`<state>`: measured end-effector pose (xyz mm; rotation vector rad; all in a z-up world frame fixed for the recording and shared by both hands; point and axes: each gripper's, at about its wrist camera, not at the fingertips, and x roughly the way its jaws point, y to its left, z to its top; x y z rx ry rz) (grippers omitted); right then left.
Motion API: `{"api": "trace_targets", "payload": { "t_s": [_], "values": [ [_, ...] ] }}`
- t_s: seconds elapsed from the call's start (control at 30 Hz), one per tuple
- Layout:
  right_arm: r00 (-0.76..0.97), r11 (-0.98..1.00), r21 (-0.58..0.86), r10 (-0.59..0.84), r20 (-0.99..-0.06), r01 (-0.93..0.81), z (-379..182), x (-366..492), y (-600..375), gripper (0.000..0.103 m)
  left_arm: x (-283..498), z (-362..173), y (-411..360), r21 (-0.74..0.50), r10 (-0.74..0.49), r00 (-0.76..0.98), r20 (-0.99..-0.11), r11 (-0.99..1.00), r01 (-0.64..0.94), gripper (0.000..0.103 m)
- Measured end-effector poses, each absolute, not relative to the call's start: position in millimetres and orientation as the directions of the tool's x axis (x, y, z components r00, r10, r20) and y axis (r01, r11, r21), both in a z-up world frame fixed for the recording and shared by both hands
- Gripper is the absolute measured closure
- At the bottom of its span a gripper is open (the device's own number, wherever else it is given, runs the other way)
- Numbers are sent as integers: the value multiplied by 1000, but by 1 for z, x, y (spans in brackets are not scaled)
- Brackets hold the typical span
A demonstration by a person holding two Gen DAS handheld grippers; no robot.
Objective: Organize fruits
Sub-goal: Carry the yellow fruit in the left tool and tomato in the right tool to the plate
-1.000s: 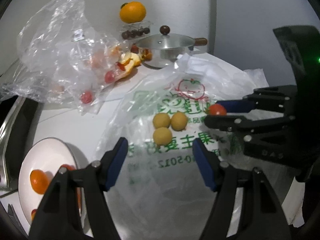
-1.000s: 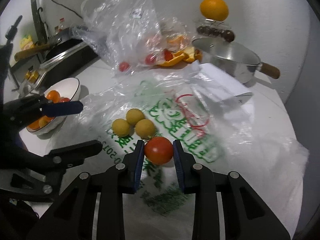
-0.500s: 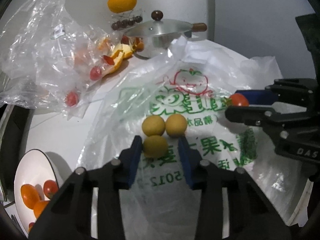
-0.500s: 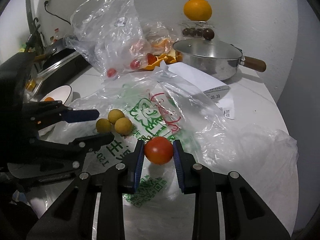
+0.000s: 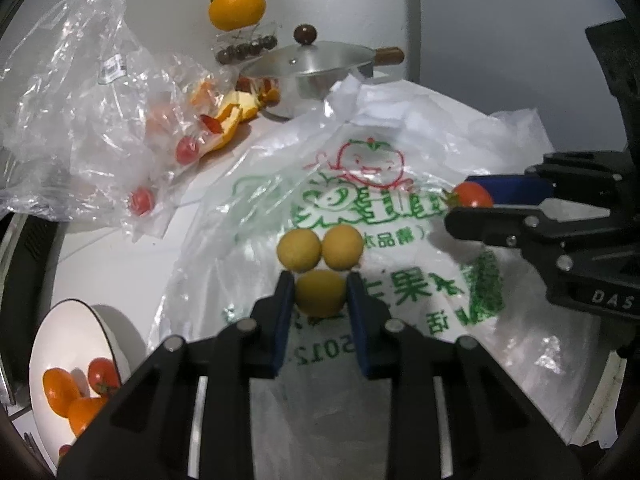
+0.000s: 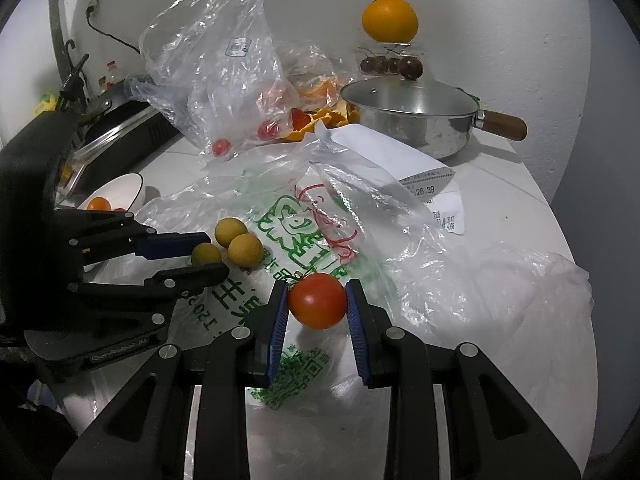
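Three small yellow fruits lie on a printed plastic bag [image 5: 380, 200]. My left gripper [image 5: 320, 296] is shut on the nearest yellow fruit [image 5: 320, 293]; the other two [image 5: 320, 248] touch it just beyond. In the right wrist view the left gripper [image 6: 204, 254] holds that fruit [image 6: 206, 254]. My right gripper [image 6: 317, 300] is shut on a red tomato [image 6: 317, 300] above the bag; the tomato also shows in the left wrist view [image 5: 472, 195]. A white bowl [image 5: 44, 344] with tomatoes and small oranges sits at the lower left.
A clear bag [image 5: 80, 120] holding cherry tomatoes and orange peel lies at the back left. A steel pot [image 6: 412, 120] with wooden handle stands at the back, an orange [image 6: 390, 19] on a box of dark fruits behind it. A receipt [image 6: 432, 196] lies by the pot.
My left gripper moved forward and closed on the nearest yellow fruit. My right gripper pulled back a little, still holding the tomato.
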<state>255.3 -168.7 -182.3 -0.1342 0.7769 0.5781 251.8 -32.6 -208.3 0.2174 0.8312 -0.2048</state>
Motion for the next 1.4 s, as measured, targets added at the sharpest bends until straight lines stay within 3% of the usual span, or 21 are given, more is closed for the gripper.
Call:
{"api": "trace_targets", "payload": {
  "t_s": [1.4],
  "values": [
    [606,802,-37,419,-676,-596,-136,178,-90,72,149,-160,38,41,-140,747,-649,975,218,76]
  ]
}}
